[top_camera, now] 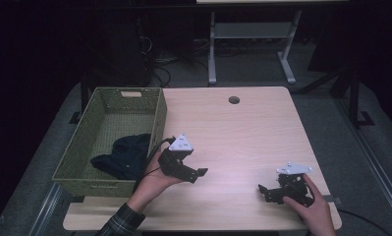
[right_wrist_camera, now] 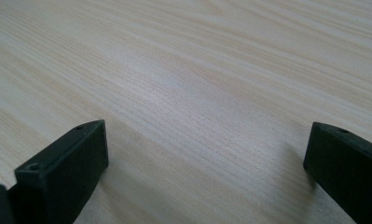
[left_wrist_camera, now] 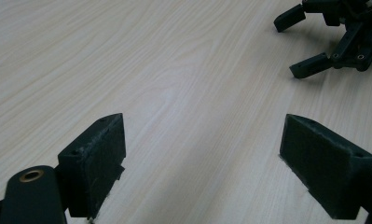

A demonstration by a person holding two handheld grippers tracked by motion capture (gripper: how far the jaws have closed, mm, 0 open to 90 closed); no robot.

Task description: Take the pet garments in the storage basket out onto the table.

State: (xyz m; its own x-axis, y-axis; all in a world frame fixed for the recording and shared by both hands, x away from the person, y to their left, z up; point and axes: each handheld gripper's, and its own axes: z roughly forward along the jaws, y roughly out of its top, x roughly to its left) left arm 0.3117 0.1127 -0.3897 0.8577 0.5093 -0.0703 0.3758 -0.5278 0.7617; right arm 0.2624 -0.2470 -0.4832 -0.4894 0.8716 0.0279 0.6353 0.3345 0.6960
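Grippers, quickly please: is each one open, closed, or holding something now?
Left gripper: open, holding nothing, above the table.
Right gripper: open, holding nothing.

A dim lab or office workspace is showing: a light wooden desk (top_camera: 242, 128) with a cable hole (top_camera: 234, 100) is standing on grey carpet (top_camera: 331, 113), with cables (top_camera: 159, 69) and another desk's metal legs (top_camera: 212, 49) lying behind.
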